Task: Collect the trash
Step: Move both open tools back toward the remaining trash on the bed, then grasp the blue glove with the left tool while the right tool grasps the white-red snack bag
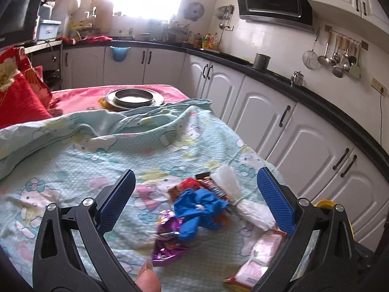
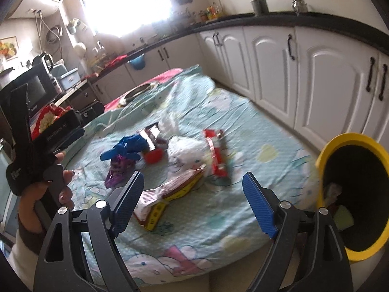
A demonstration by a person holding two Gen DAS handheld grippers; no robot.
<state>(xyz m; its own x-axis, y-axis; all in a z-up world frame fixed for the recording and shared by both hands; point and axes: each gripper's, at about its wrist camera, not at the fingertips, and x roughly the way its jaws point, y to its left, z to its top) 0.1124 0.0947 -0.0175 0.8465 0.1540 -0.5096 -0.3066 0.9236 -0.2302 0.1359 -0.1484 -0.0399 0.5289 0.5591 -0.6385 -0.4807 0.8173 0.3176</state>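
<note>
Over the bed's trash pile (image 1: 201,202), both my grippers, left (image 1: 195,199) and right (image 2: 192,204), hung jaws apart, empty, yellow bin (image 2: 323,150) beside for dropping

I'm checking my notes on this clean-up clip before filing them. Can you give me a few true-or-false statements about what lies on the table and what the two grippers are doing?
1. Both the left gripper and the right gripper are open and hold nothing. True.
2. The yellow bin is empty. False: some scraps already lie inside it.
3. A crumpled blue glove lies among the wrappers on the cartoon-print cloth. True.
4. The purple foil wrapper is clamped in the left gripper. False: it lies loose on the cloth.
5. The metal dish stands on the black counter. False: it stands at the table's far end.
</note>
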